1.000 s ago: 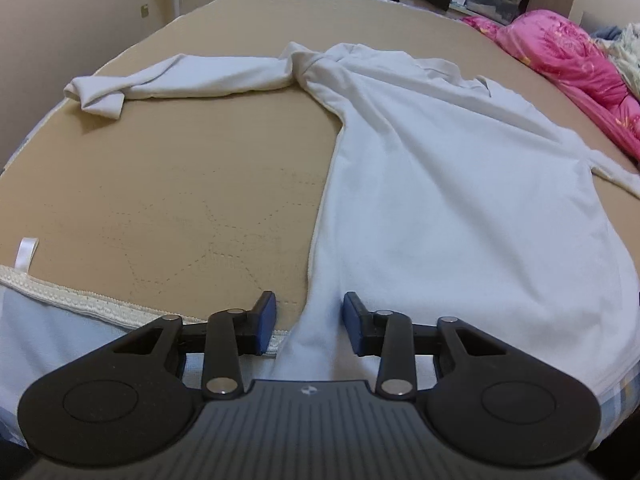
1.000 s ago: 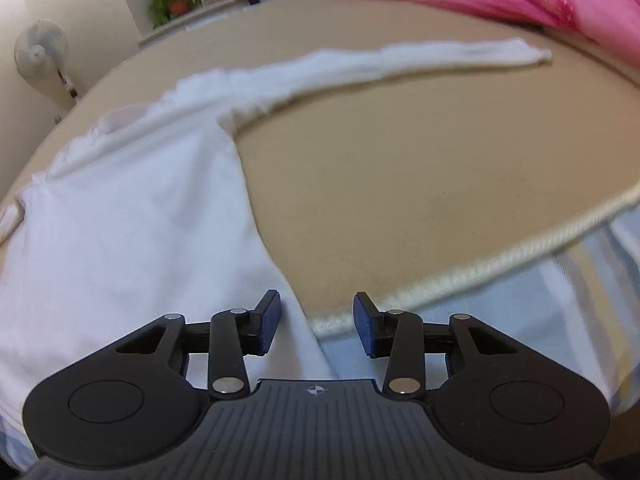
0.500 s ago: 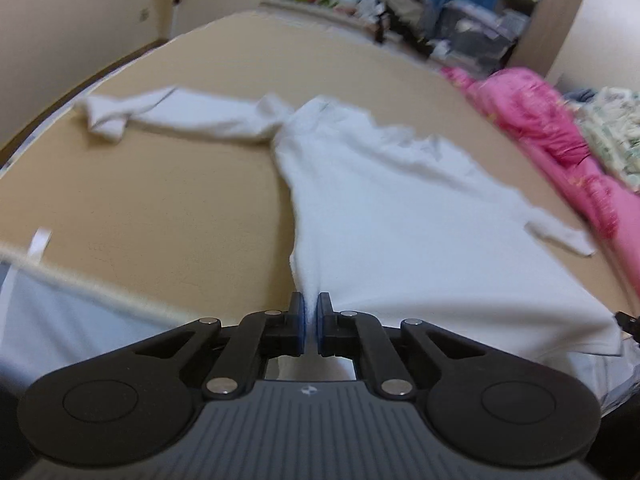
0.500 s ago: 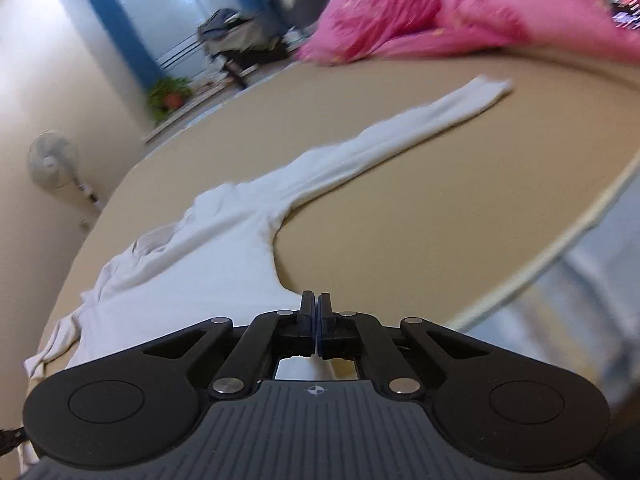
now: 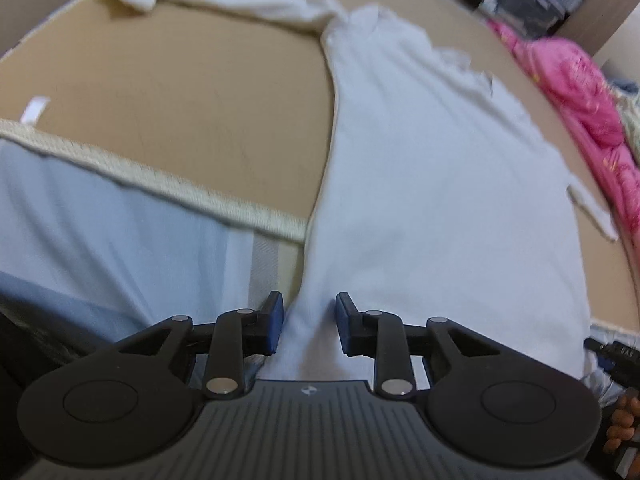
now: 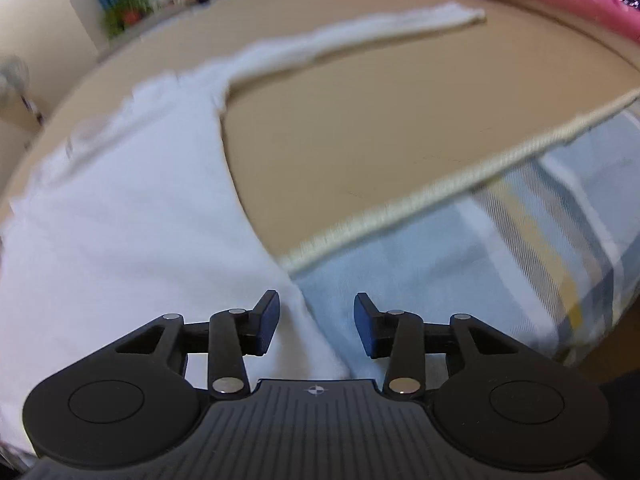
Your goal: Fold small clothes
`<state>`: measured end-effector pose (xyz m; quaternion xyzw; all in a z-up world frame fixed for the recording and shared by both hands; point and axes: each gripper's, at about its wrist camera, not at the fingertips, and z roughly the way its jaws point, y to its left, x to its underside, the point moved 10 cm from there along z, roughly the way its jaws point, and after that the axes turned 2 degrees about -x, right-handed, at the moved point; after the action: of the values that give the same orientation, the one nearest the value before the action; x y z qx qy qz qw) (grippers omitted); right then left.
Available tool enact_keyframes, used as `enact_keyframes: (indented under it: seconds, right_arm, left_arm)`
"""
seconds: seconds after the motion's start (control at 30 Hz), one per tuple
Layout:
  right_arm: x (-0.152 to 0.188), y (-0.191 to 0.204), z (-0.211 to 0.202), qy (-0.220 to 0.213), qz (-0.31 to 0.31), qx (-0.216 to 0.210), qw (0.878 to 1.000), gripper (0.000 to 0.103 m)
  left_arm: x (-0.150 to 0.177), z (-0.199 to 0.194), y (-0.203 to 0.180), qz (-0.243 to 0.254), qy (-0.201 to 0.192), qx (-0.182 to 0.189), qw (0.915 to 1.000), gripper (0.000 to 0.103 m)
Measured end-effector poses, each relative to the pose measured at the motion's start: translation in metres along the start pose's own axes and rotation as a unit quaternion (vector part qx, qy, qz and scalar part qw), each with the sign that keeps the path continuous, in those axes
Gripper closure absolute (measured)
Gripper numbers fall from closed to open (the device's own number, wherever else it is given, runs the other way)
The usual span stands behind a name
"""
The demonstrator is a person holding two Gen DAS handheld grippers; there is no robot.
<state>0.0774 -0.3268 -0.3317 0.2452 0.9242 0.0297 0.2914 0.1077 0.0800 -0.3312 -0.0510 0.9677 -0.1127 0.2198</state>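
White long-sleeved garment [image 5: 432, 184] lies flat and unfolded on the bed [image 5: 180, 92], both grippers' jaws just reopened, spread at its hem corners.

I see both grippers, left [image 5: 308, 322] and right [image 6: 316, 322], as black ribbed bodies. Blue pads [image 5: 274, 322], silver pivot screws [image 6: 405, 385], round side discs.

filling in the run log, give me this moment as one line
stage: hem pull done | left gripper: just opened, white shirt hem between, unpinched | right gripper: just opened at hem corner | shirt flat on tan mat
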Motion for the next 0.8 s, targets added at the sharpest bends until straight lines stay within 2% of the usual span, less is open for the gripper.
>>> enact_keyframes:
  seconds: [0.03, 0.07, 0.1, 0.13, 0.23, 0.27, 0.3, 0.33, 0.4, 0.43, 0.47, 0.5, 0.53, 0.6, 0.63, 0.67, 0.73, 0.77, 0.8]
  right_arm:
    - [0.001, 0.001, 0.000, 0.000, -0.007, 0.003, 1.000, 0.060]
    - [0.000, 0.004, 0.000, -0.001, -0.016, 0.005, 1.000, 0.071]
    - [0.000, 0.005, 0.001, 0.000, -0.016, -0.006, 1.000, 0.088]
    - [0.000, 0.008, -0.002, 0.000, -0.004, -0.025, 1.000, 0.099]
    - [-0.014, 0.008, -0.036, -0.060, 0.024, -0.046, 0.997, 0.100]
    - [-0.017, 0.007, -0.046, -0.076, 0.032, -0.054, 0.995, 0.100]
    - [-0.018, 0.006, -0.053, -0.081, 0.039, -0.057, 0.994, 0.100]
    - [-0.015, 0.004, -0.055, -0.074, 0.037, -0.045, 0.996, 0.100]
    - [-0.001, -0.001, -0.041, -0.025, 0.027, -0.009, 0.999, 0.100]
    - [0.007, -0.003, -0.032, 0.005, 0.022, 0.014, 1.000, 0.100]
    - [0.010, -0.006, -0.029, 0.014, 0.015, 0.041, 0.999, 0.100]
    - [0.006, -0.007, -0.033, -0.004, 0.008, 0.068, 0.998, 0.099]
    - [0.000, -0.002, -0.039, -0.027, 0.005, 0.068, 0.997, 0.095]
    - [-0.016, 0.014, -0.060, -0.084, -0.007, 0.035, 0.996, 0.095]
    - [-0.022, 0.025, -0.068, -0.113, -0.025, 0.012, 0.993, 0.089]
    - [-0.023, 0.037, -0.071, -0.132, -0.050, -0.011, 0.990, 0.075]
    - [-0.013, 0.047, -0.056, -0.122, -0.078, -0.046, 0.988, 0.060]
    - [-0.004, 0.047, -0.037, -0.088, -0.083, -0.049, 0.991, 0.060]
    - [0.010, 0.041, -0.011, -0.024, -0.083, -0.021, 0.996, 0.060]
  left_arm:
    - [0.002, 0.002, 0.000, 0.009, 0.001, -0.010, 0.9999, 0.095]
    - [0.002, 0.001, -0.001, 0.019, 0.001, -0.011, 0.9998, 0.099]
    - [0.001, -0.001, -0.001, 0.020, -0.006, -0.009, 0.9997, 0.100]
    - [-0.002, -0.009, -0.002, 0.021, -0.025, -0.010, 0.9994, 0.100]
    - [-0.015, -0.054, -0.005, 0.023, -0.115, 0.003, 0.9931, 0.100]
    - [-0.015, -0.064, -0.005, 0.031, -0.128, -0.004, 0.9913, 0.100]
    - [-0.012, -0.066, -0.003, 0.039, -0.126, -0.019, 0.9911, 0.100]
    - [-0.007, -0.061, -0.001, 0.045, -0.107, -0.031, 0.9927, 0.100]
    - [0.007, -0.037, 0.009, 0.040, -0.036, -0.054, 0.9971, 0.100]
    - [0.007, -0.033, 0.012, 0.031, -0.025, -0.064, 0.9972, 0.100]
    - [0.001, -0.039, 0.013, 0.030, -0.038, -0.075, 0.9960, 0.100]
    - [-0.007, -0.049, 0.008, 0.036, -0.065, -0.068, 0.9949, 0.099]
    - [-0.015, -0.061, 0.000, 0.045, -0.096, -0.054, 0.9929, 0.096]
    - [-0.021, -0.074, -0.014, 0.067, -0.140, -0.024, 0.9876, 0.093]
    - [-0.018, -0.071, -0.020, 0.075, -0.142, -0.012, 0.9869, 0.093]
    - [-0.013, -0.061, -0.023, 0.082, -0.131, -0.004, 0.9879, 0.093]
    - [-0.004, -0.024, -0.027, 0.088, -0.068, -0.017, 0.9936, 0.093]
    - [0.000, -0.007, -0.025, 0.092, -0.034, -0.030, 0.9948, 0.093]
    - [0.009, 0.010, -0.024, 0.098, 0.002, -0.047, 0.9941, 0.093]
